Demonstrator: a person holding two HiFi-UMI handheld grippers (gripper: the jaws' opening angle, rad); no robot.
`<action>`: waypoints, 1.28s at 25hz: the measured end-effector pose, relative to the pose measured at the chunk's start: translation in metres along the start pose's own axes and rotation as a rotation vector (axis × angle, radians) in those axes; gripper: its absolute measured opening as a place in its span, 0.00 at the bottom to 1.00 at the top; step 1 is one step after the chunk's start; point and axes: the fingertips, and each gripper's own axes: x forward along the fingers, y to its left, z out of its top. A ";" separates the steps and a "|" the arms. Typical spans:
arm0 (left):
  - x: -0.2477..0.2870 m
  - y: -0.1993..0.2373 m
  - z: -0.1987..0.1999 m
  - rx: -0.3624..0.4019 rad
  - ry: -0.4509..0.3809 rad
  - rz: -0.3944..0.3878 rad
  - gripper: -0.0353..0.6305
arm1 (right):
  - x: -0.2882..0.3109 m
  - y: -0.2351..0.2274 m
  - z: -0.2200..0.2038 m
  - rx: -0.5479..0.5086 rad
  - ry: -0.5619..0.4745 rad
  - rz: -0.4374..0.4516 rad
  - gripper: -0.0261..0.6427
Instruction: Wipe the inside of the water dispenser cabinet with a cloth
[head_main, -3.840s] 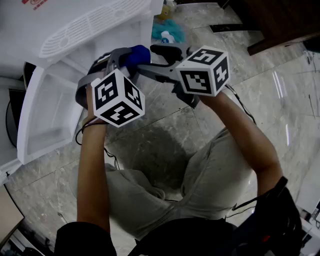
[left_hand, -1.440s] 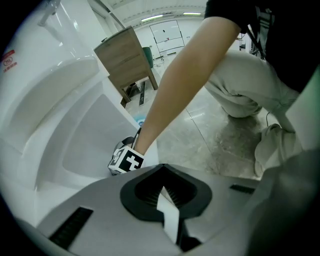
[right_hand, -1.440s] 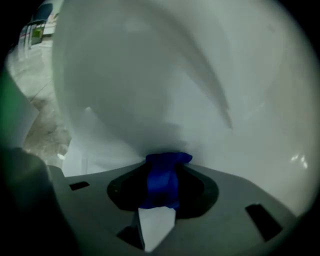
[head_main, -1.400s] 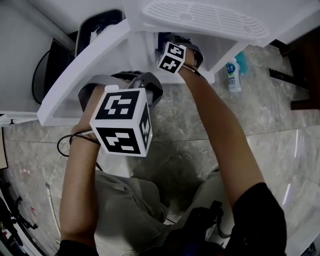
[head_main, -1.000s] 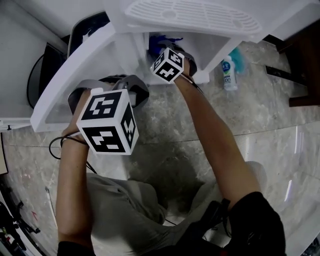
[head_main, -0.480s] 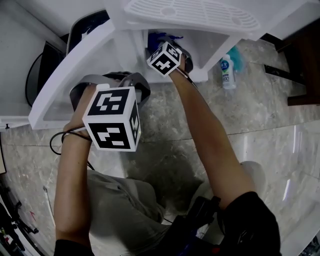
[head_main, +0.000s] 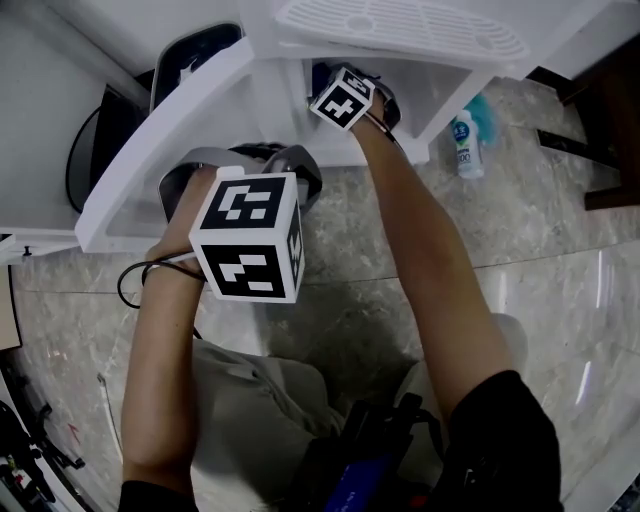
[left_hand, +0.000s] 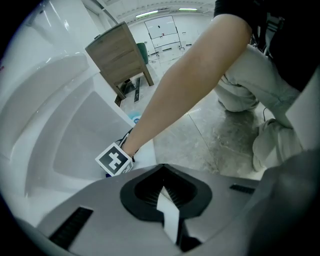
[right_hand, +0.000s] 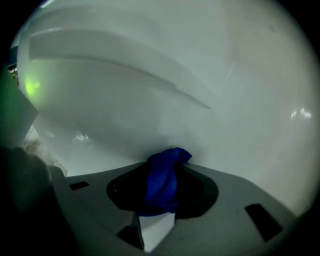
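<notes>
Crouched on a grey marbled floor (head_main: 560, 230), a person reaches the right gripper (right_hand: 161, 197) into the open white water dispenser cabinet (head_main: 440, 90). Its jaws stand partway apart and are clamped on a bunched blue cloth (right_hand: 167, 165). The tip of the cloth sits right up against the cabinet's pale, glossy inner wall (right_hand: 150, 100). The left gripper (left_hand: 165, 200) hangs outside, just in front of the cabinet door (head_main: 160, 140), which stands swung wide to the left. Its jaws are pressed together with nothing between them. Above the opening sits the dispenser's slotted white drip grille (head_main: 400, 25). A small white bottle with a blue label (head_main: 466, 145) rests on the floor just beside the cabinet's right wall, with something teal (head_main: 483, 108) behind it. A wooden piece of furniture (left_hand: 120, 55) stands farther off across the brightly lit room
</notes>
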 end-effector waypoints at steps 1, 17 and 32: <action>0.002 -0.001 -0.003 0.000 0.007 -0.004 0.06 | -0.002 0.001 0.000 0.027 -0.011 -0.002 0.23; -0.006 -0.003 0.028 0.015 -0.014 0.008 0.06 | -0.165 -0.059 0.089 0.659 -0.975 -0.069 0.22; 0.009 -0.004 0.024 0.004 0.016 -0.025 0.06 | -0.164 -0.113 0.131 0.711 -1.085 -0.182 0.21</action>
